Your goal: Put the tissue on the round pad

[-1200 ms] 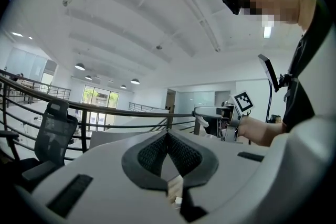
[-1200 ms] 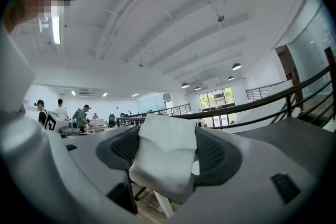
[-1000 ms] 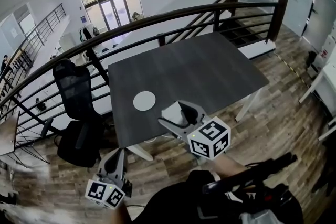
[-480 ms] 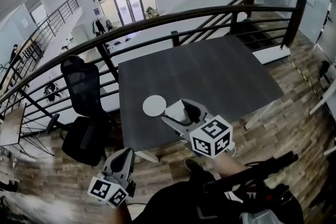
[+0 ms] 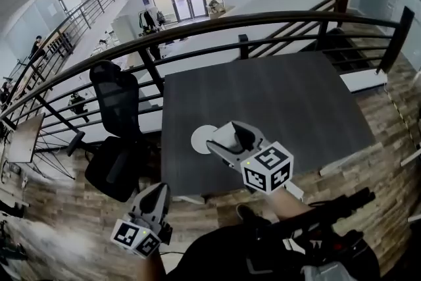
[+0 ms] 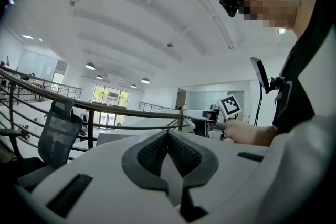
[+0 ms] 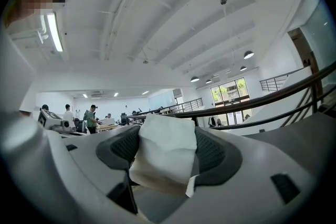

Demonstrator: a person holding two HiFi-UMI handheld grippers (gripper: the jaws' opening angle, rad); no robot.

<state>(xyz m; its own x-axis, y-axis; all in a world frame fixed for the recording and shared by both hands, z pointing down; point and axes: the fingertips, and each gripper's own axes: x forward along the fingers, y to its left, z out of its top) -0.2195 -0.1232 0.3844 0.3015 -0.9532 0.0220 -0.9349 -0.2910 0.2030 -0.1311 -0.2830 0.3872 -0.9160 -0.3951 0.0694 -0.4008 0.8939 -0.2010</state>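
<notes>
A round white pad (image 5: 202, 139) lies near the front left edge of the dark grey table (image 5: 289, 102). My right gripper (image 5: 228, 135) hovers just right of the pad, over the table's front edge, shut on a folded white tissue (image 5: 225, 140). In the right gripper view the tissue (image 7: 164, 152) fills the gap between the two dark pads (image 7: 212, 152) and the right gripper (image 7: 167, 131) points up and away from the table. My left gripper (image 5: 158, 193) hangs low off the table's front left corner. In its own view the left gripper (image 6: 168, 138) is shut with nothing in it.
A black office chair (image 5: 118, 99) stands left of the table. A dark metal railing (image 5: 263, 23) runs behind the table and chair. Wooden floor (image 5: 388, 161) surrounds the table. A person's arm (image 6: 247, 131) shows beside my right gripper.
The view has shifted so the table sits further right. My right gripper with the tissue has come closer to the round pad. The left gripper stays low.
</notes>
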